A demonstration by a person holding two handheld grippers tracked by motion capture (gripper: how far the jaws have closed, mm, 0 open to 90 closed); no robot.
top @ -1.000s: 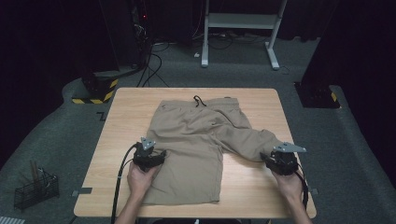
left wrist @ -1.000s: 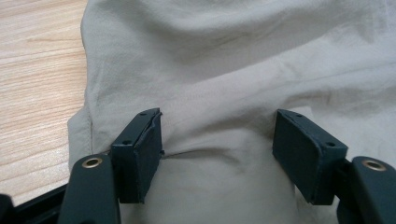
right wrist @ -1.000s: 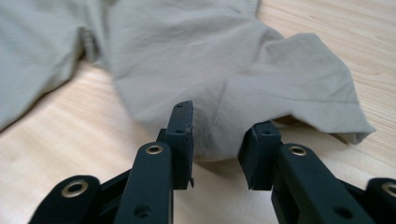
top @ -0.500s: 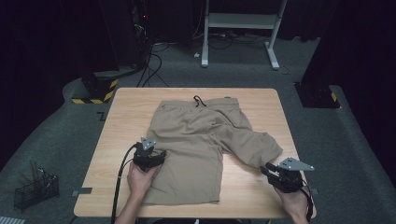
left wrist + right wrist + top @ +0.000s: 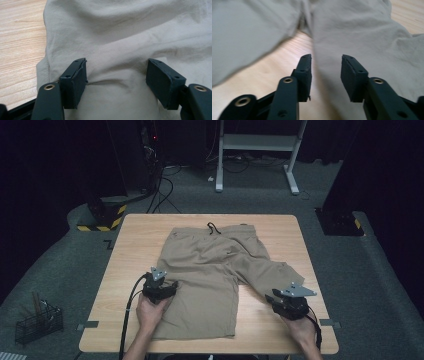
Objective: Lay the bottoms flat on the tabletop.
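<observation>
Khaki shorts lie flat on the wooden table, waistband and drawstring at the far side. My left gripper rests on the outer edge of the left leg. Its jaws stand open and wide apart, pressed down on the cloth, which bunches slightly between them around the left gripper. My right gripper is near the table's front right, by the right leg's hem. It is open, and the right gripper straddles the inner edge of that leg over bare wood.
A black wire basket stands on the floor at the left. A white desk frame is behind the table, a yellow-black striped base at the far left, a dark box at the right. Bare wood borders the shorts on both sides.
My right gripper has drawn back toward the table's near edge and shifted a little left, off the right leg's hem. The left gripper and the shorts have stayed put.
</observation>
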